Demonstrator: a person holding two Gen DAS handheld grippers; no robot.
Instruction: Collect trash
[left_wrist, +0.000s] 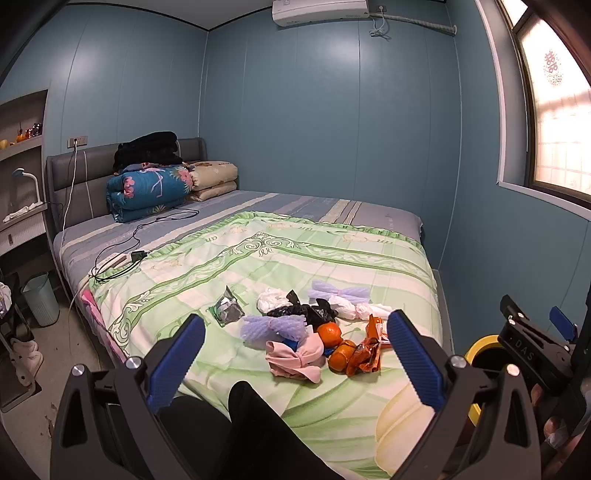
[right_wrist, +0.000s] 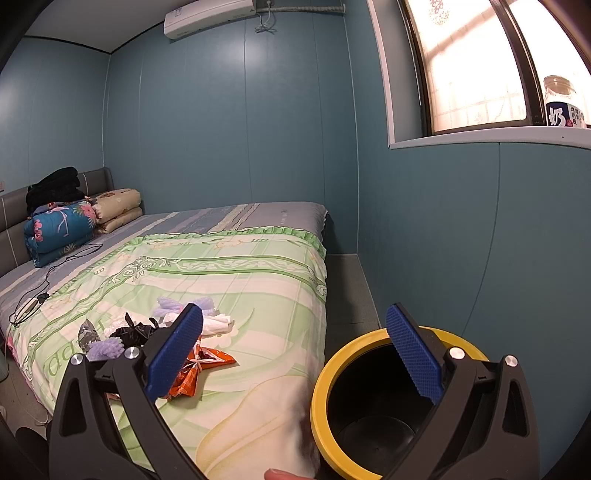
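Note:
A pile of trash lies on the green quilt (left_wrist: 258, 258): orange foil wrappers (left_wrist: 364, 354), two tangerines (left_wrist: 330, 334), a pink cloth bow (left_wrist: 295, 360), purple foam nets (left_wrist: 271, 326), a black plastic bag (left_wrist: 306, 313), white crumpled bags (left_wrist: 354, 308) and a dark foil packet (left_wrist: 227, 308). My left gripper (left_wrist: 295, 354) is open and empty, just short of the pile. My right gripper (right_wrist: 295, 354) is open and empty, between the bed's edge and a black bin with a yellow rim (right_wrist: 325, 369). The bin also shows in the left wrist view (left_wrist: 476, 347).
Folded quilts (left_wrist: 151, 188) and pillows (left_wrist: 214, 179) lie at the headboard. A charger cable (left_wrist: 122, 254) runs across the bed. A light blue bin (left_wrist: 40, 299) stands on the floor at left. The blue wall and a windowsill with a jar (right_wrist: 563, 105) are at right.

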